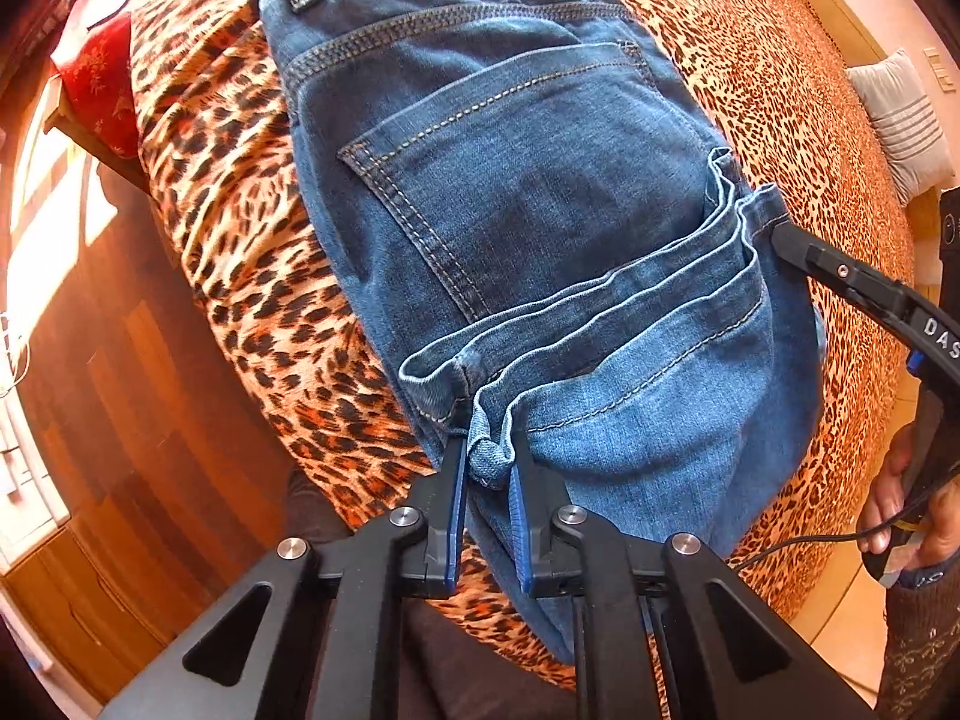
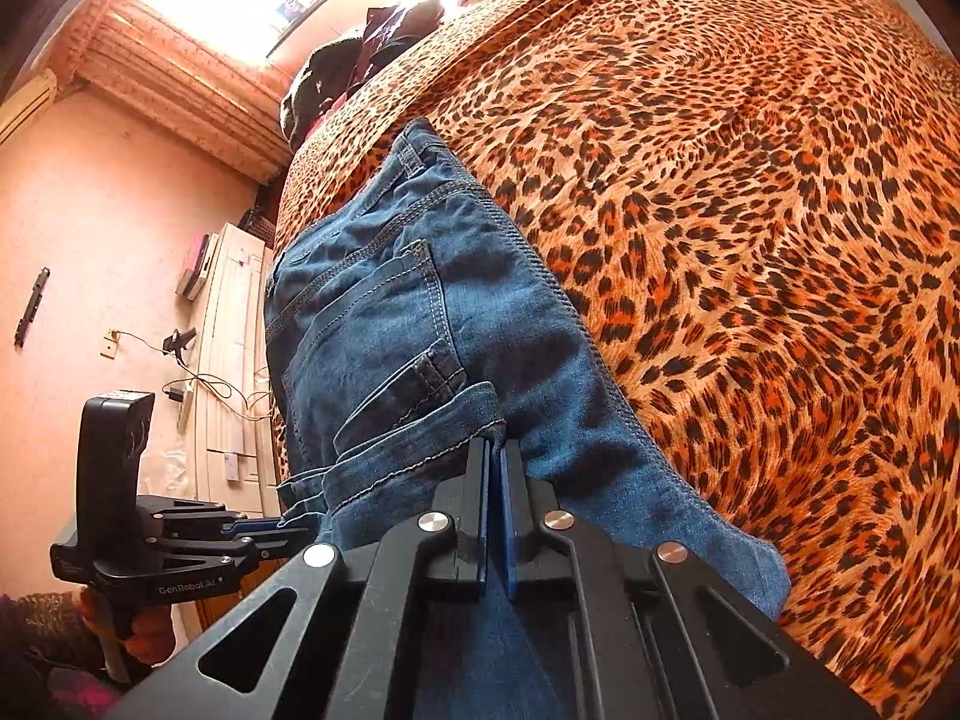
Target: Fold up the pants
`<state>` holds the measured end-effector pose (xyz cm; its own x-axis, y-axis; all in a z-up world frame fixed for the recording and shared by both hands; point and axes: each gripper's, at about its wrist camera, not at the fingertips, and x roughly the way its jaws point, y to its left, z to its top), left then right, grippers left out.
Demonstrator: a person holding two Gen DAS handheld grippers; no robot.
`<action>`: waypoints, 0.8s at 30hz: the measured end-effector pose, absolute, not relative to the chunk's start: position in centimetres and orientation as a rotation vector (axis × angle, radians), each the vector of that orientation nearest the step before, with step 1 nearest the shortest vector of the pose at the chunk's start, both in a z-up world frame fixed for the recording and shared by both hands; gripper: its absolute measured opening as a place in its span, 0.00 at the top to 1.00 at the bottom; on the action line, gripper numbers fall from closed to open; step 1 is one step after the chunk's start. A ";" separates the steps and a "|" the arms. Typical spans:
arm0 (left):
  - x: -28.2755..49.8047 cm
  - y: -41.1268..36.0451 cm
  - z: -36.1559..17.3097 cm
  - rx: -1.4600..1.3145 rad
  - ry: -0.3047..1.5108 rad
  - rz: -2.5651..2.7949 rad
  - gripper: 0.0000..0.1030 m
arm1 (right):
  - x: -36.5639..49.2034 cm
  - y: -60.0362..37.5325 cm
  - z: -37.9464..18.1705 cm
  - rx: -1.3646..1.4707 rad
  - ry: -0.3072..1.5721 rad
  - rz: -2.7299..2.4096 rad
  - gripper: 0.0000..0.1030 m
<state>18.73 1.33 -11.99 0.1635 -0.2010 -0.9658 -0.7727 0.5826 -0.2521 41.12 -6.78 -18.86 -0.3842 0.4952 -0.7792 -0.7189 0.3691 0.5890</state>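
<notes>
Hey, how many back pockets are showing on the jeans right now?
1. A single stitched back pocket shows on the upper face of the folded jeans, between the waistband end and the gathered hems. Any second pocket would be hidden underneath the fold.

both grippers clamped tight: left gripper (image 1: 489,456) pokes up from bottom centre of its view pinching denim, right gripper (image 2: 495,450) same in its own, a hand (image 1: 906,516) at the lower right edge
</notes>
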 end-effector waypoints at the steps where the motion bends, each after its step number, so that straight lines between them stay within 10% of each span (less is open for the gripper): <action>1: 18.3 1.3 -11.3 -0.893 1.373 0.521 0.90 | 40.9 -6.6 -17.7 -0.178 1.453 1.353 0.97; 11: 15.6 3.3 -11.9 -1.034 1.323 0.490 0.87 | 41.6 -5.8 -20.4 -0.325 1.477 1.205 0.77; 13: 14.0 3.8 -10.7 -1.078 1.269 0.452 0.78 | 42.5 -6.7 -19.6 -0.250 1.509 1.235 0.62; 15: 13.0 4.0 -10.5 -1.145 1.232 0.437 0.49 | 42.9 -7.0 -19.3 -0.241 1.497 1.246 0.49; 22: 14.5 2.7 -14.3 -1.166 1.338 0.408 0.47 | 40.7 -5.0 -21.5 -0.381 1.492 1.303 0.49; 24: 15.9 2.4 -14.7 -1.086 1.374 0.440 0.71 | 39.1 -4.3 -21.7 -0.496 1.423 1.333 0.74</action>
